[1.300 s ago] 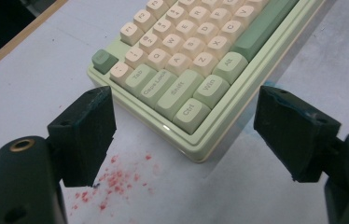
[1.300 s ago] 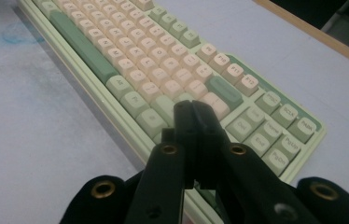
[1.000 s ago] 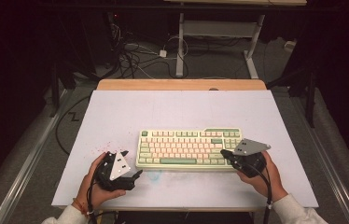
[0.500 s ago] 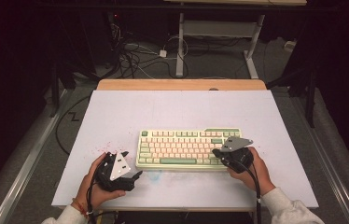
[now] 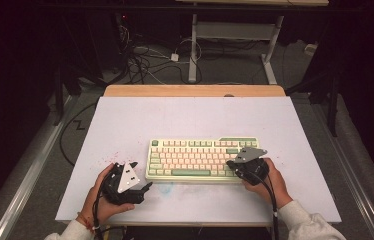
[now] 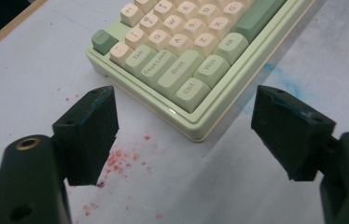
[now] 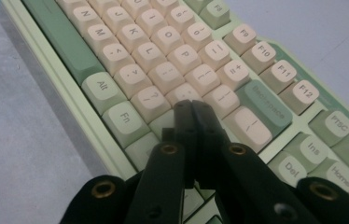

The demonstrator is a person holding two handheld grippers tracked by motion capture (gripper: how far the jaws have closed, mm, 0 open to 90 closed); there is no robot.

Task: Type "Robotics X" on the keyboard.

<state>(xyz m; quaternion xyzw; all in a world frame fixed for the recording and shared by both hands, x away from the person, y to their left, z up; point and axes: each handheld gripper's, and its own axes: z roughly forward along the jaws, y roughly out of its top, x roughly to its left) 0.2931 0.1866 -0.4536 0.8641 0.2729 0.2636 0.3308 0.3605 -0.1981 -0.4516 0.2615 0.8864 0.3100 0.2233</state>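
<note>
Keyboard [image 5: 202, 160] under clenched right hand-held gripper [image 7: 192, 109], left hand-held gripper [image 6: 184, 126] released beside its corner

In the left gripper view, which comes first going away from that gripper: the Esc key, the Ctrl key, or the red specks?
1. red specks, on the table right by the jaws.
2. Ctrl key, at the keyboard's near corner.
3. Esc key, at the far left corner.

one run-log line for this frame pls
left claw: open, empty, jaws just closing slightly, at keyboard front-left corner | right claw: shut, tips over keys at the right end, contact unclear
</note>
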